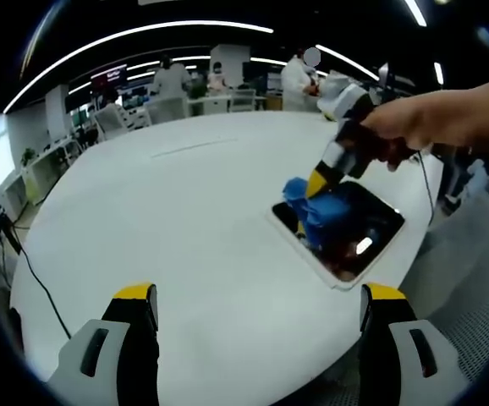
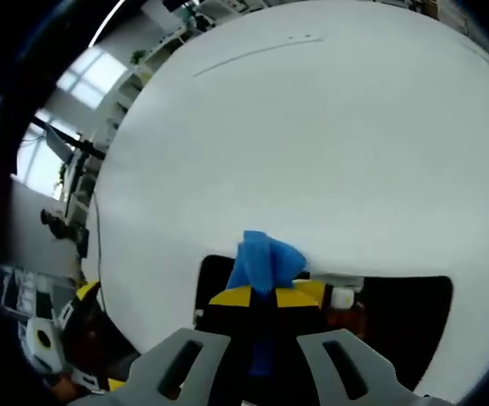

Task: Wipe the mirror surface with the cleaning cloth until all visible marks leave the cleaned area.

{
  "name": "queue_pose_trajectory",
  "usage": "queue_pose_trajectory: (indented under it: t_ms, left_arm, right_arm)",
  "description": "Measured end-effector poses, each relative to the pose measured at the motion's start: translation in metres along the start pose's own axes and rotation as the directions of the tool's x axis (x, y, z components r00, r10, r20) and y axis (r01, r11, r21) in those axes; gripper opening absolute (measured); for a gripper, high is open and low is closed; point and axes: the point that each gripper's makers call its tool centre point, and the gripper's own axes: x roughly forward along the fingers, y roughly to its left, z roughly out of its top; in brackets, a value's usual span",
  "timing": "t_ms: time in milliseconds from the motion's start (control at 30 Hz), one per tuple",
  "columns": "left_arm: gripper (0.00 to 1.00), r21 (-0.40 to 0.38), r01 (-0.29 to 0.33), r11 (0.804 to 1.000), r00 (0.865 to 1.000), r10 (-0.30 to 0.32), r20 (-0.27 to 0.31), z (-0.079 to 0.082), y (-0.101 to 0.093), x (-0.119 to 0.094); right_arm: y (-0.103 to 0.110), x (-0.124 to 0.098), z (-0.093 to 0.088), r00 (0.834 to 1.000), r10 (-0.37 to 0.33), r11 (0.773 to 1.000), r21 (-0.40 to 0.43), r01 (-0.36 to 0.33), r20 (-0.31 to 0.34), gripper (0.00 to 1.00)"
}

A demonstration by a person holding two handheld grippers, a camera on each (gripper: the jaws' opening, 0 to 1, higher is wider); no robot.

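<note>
A square mirror (image 1: 371, 241) in a white frame lies flat on the white table (image 1: 194, 211), right of centre in the left gripper view. A blue cleaning cloth (image 1: 316, 207) rests on its left part, and my right gripper (image 1: 315, 188), held by a hand, is shut on it from above. My left gripper (image 1: 257, 309) stands open over bare table, short of the mirror, with nothing between its jaws. In the right gripper view the blue cloth (image 2: 264, 262) sticks up between the shut yellow-tipped jaws of my right gripper (image 2: 264, 298), with the dark mirror (image 2: 397, 321) right behind them.
A dark cable (image 1: 37, 271) hangs off the table's left edge. Beyond the far edge stand chairs, desks and several people in white (image 1: 299, 80). The table's near-right edge lies close to the mirror. The left gripper (image 2: 79, 317) shows at the lower left of the right gripper view.
</note>
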Motion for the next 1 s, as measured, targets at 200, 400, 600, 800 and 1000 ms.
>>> queue_pose_trajectory:
  t_ms: [200, 400, 600, 800, 1000]
  left_arm:
    - [1.00, 0.005, 0.005, 1.000, 1.000, -0.005, -0.006, 0.000, -0.002, 0.000]
    - [1.00, -0.006, -0.005, 1.000, 1.000, 0.005, -0.004, 0.000, 0.000, -0.002]
    - [1.00, 0.006, 0.003, 1.000, 1.000, -0.003, -0.008, -0.001, -0.002, -0.001]
    - [1.00, 0.021, 0.006, 1.000, 1.000, -0.006, -0.005, 0.000, -0.002, 0.001]
    - [1.00, 0.016, 0.004, 1.000, 1.000, -0.004, -0.007, 0.000, -0.002, 0.001]
  right_arm:
    - [0.013, 0.006, 0.001, 1.000, 0.008, 1.000, -0.028, -0.008, -0.001, 0.01]
    - [0.028, 0.015, 0.007, 0.999, 0.037, 0.999, -0.010, -0.037, 0.003, 0.01]
    - [0.040, 0.021, 0.010, 1.000, 0.028, 0.999, -0.037, -0.028, -0.003, 0.01]
    - [0.042, 0.015, 0.005, 1.000, 0.004, 0.996, -0.088, -0.004, 0.000, 0.01]
    - [0.040, 0.016, 0.006, 1.000, -0.001, 0.997, -0.081, 0.000, -0.009, 0.01]
